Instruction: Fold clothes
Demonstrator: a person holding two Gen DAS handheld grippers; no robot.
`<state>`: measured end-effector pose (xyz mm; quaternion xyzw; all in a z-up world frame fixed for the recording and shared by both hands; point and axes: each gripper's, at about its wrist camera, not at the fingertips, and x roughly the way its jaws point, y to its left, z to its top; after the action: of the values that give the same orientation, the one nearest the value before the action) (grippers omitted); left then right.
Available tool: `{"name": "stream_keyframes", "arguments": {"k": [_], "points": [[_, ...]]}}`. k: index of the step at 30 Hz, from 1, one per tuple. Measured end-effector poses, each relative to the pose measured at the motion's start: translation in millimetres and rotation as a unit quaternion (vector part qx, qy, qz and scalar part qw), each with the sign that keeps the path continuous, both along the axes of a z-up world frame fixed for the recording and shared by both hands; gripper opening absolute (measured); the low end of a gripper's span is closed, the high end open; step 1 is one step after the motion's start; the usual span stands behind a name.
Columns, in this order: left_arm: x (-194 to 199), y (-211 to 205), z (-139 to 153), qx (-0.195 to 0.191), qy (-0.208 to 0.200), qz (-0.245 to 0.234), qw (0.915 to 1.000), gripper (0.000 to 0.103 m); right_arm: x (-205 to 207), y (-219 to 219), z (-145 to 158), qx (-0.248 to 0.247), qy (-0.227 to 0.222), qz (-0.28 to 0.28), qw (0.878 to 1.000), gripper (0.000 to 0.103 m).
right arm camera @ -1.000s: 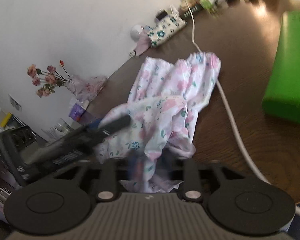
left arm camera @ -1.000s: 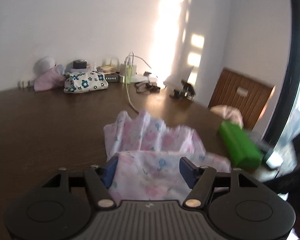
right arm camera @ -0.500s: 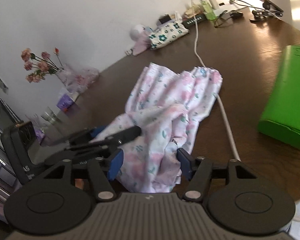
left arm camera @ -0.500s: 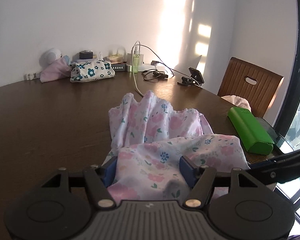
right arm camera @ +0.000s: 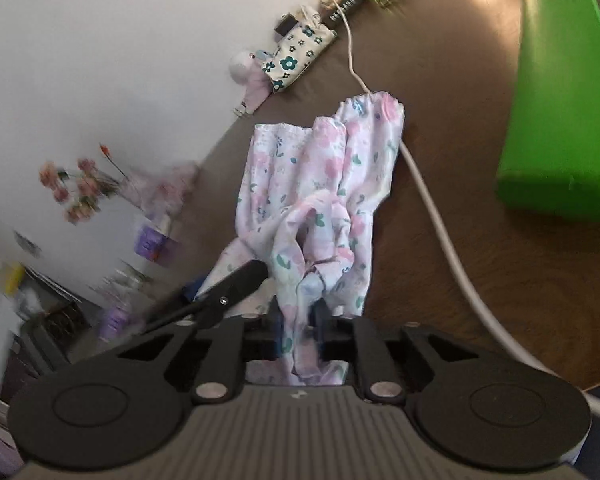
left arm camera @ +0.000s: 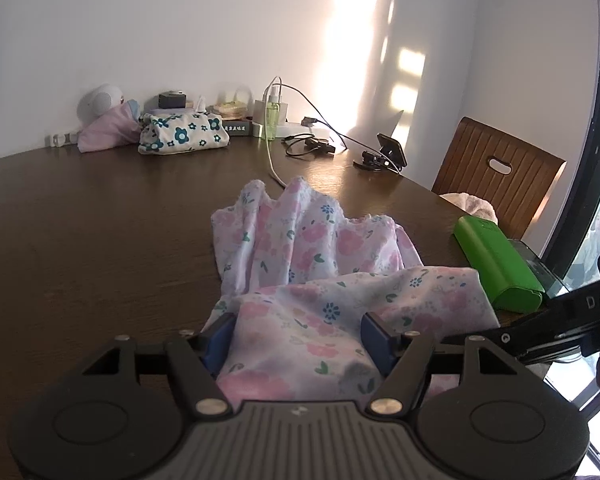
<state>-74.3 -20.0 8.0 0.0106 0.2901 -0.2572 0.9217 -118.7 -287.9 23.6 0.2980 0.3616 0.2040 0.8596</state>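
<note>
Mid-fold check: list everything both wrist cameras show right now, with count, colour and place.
floral garment: 1, white with pink and blue flowers, mid-table, near end lifted
table: 1, dark brown wood
green box: 1, bright green, right of garment
white cable: 1, runs under garment's far edge
floral pouch: 1, white with teal flowers, by wall
pink cloth: 1, left of pouch
green bottle: 1, by wall
phone stand: 1, black, far right
chair: 1, brown wood, right of table
flowers: 1 bunch, pink, blurred, beyond table
left tool: open, garment draped between fingers
right tool: shut on garment
</note>
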Motion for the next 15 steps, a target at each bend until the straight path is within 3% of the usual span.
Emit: {"name": "stream_keyframes", "arguments": {"k": [2,4,6,9,13,15], "points": [[0,1,1,-0.003,-0.001,-0.003,1.0,0.067,-5,7,19,-0.055,-0.05,-0.005,0.997,0.033],[2,5,1,-0.014,0.006,-0.004,0.9999,0.067,-9,17,38,-0.101,-0.124,-0.014,0.987,0.034],[5,10,2,-0.03,0.016,-0.003,0.9994,0.067,-1,29,45,-0.124,-0.156,-0.009,0.98,0.032],[5,16,5,-0.041,0.019,0.003,0.999,0.067,19,48,32,-0.132,-0.142,0.01,0.981,0.021],[-8,34,24,-0.047,-0.03,0.015,0.9983,0.065,34,66,6,-0.153,-0.095,0.035,0.983,0.021],[-14,38,32,-0.051,-0.044,0.001,0.9977,0.062,32,71,0,-0.161,-0.093,0.036,0.982,0.021]]}}
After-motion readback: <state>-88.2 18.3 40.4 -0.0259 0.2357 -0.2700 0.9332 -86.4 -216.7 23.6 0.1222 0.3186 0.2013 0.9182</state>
